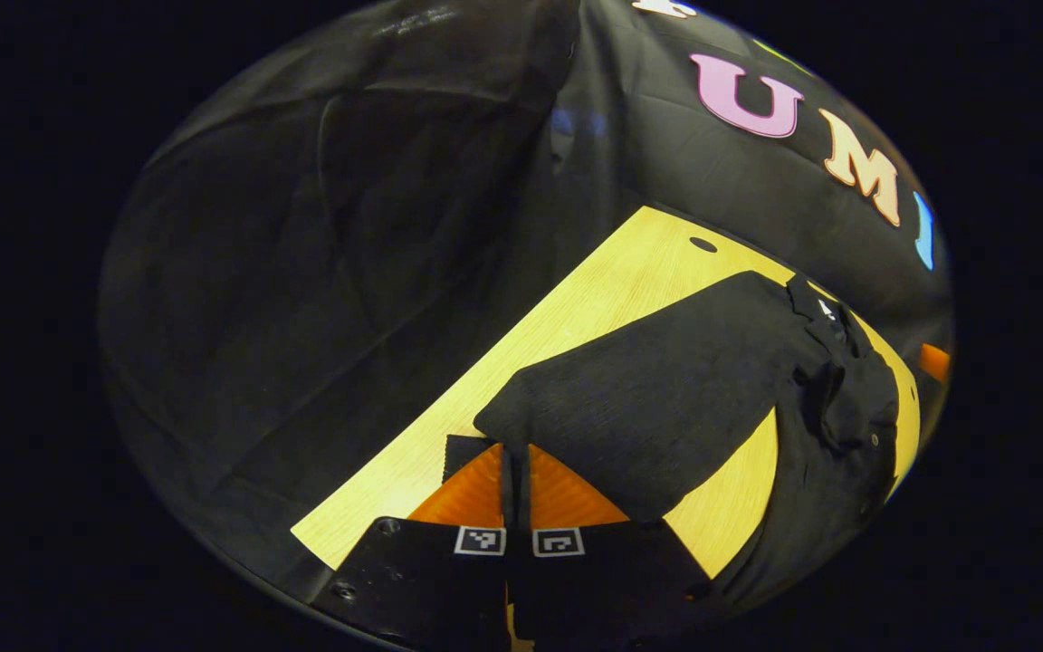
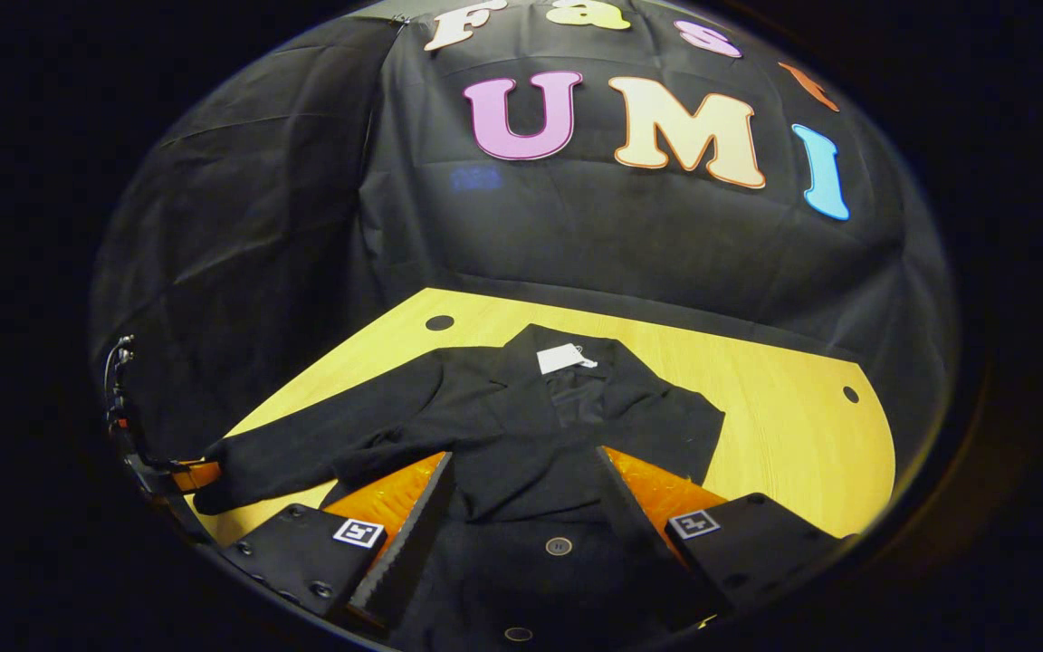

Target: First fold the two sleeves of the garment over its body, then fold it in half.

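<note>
On a pale wooden table against black cloth, a dark jacket spread flat, one sleeve stretched sideways; left gripper clenched on its cuff, right gripper released above the hem.

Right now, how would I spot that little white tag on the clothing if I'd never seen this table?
Find the yellow wooden table before the black cloth wall. A black jacket lies spread on it, one sleeve stretched sideways. At the jacket's collar, on the far side, sits the white tag, the one pale patch on otherwise dark fabric.
</note>
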{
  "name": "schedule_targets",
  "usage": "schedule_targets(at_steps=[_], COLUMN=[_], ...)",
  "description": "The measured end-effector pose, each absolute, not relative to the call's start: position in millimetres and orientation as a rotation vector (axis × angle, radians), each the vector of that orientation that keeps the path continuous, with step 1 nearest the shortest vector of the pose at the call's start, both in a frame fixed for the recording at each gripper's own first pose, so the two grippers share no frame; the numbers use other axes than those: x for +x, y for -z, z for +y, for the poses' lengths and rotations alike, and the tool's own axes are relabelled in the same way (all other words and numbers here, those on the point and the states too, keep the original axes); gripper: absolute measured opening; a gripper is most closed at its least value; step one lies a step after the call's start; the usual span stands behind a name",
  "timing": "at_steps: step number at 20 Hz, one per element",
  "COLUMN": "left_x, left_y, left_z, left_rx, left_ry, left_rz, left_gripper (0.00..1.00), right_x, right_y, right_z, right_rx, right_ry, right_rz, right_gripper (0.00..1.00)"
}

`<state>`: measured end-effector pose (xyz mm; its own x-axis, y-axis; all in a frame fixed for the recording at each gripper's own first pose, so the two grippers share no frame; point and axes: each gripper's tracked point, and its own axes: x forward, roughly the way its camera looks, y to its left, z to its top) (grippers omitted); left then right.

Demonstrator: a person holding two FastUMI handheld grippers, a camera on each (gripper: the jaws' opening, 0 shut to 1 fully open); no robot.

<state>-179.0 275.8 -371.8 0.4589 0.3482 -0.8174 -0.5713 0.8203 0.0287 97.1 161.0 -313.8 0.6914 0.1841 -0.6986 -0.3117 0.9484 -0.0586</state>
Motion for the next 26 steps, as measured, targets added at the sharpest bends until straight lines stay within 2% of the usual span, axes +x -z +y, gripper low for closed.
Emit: schedule_targets(at_steps=[1,5,9,19,26], left_x=[-179.9,-167.2,-122.5,-27.6,26.7], left_y=[371.3,343.0,302.2,258.8,246.3], left_z=[273.9,281.2,270.6,181.6,89.3], left_rx=[-0.294,-0.294,-0.170,-0.073,-0.036], left_ry=[-0.574,-0.563,-0.482,-0.239,-0.050], left_rz=[0.950,0.899,0.815,0.715,0.675], left_gripper=[0.00,0.00,0.00,0.00,0.00], right_x=[96.2,93.8,87.8,66.0,43.3], right_y=[311.9,293.6,279.2,250.5,235.7], right_z=[157.2,139.6,125.5,78.2,30.7], right_rx=[-0.173,-0.149,-0.125,-0.077,-0.045], right_ry=[-0.277,-0.258,-0.258,-0.224,-0.155], right_rz=[0.754,0.693,0.644,0.572,0.544], right_gripper=[1.00,0.98,0.98,0.99,0.98])
